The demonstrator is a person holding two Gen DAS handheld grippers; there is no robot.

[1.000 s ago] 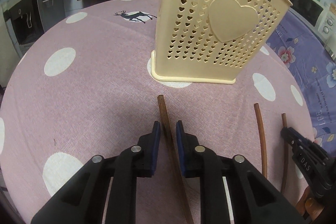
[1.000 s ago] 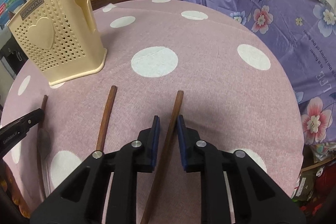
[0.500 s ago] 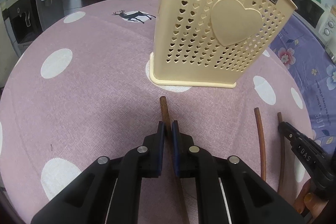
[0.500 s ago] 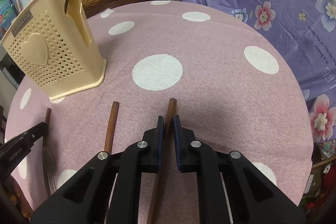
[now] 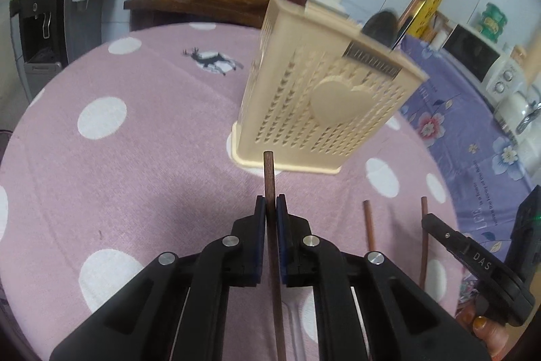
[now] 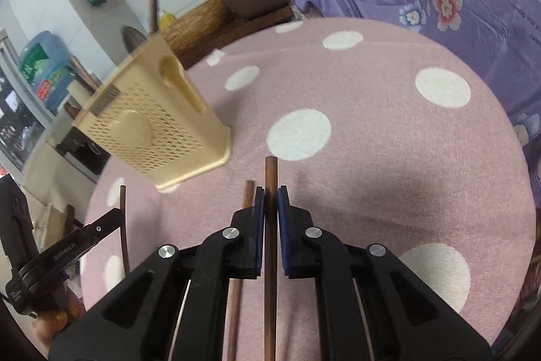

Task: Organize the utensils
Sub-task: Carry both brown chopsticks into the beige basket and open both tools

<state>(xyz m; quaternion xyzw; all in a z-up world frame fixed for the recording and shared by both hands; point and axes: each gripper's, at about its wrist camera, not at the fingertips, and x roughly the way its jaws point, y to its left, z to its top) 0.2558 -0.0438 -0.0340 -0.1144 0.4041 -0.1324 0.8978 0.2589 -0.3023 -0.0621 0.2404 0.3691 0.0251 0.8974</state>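
On the pink polka-dot tablecloth [image 5: 142,164] a cream perforated utensil holder [image 5: 324,110] already contains dark utensils. The left gripper [image 5: 270,208] is clamped on one wooden handle [image 5: 269,175], the right gripper [image 6: 270,202] on another handle [image 6: 271,178]

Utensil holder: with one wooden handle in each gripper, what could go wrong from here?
The holder already has tall utensils in it, so a new handle may catch on them. Each gripper, left and right, pinches a thin handle near one end; it may pivot or slip.
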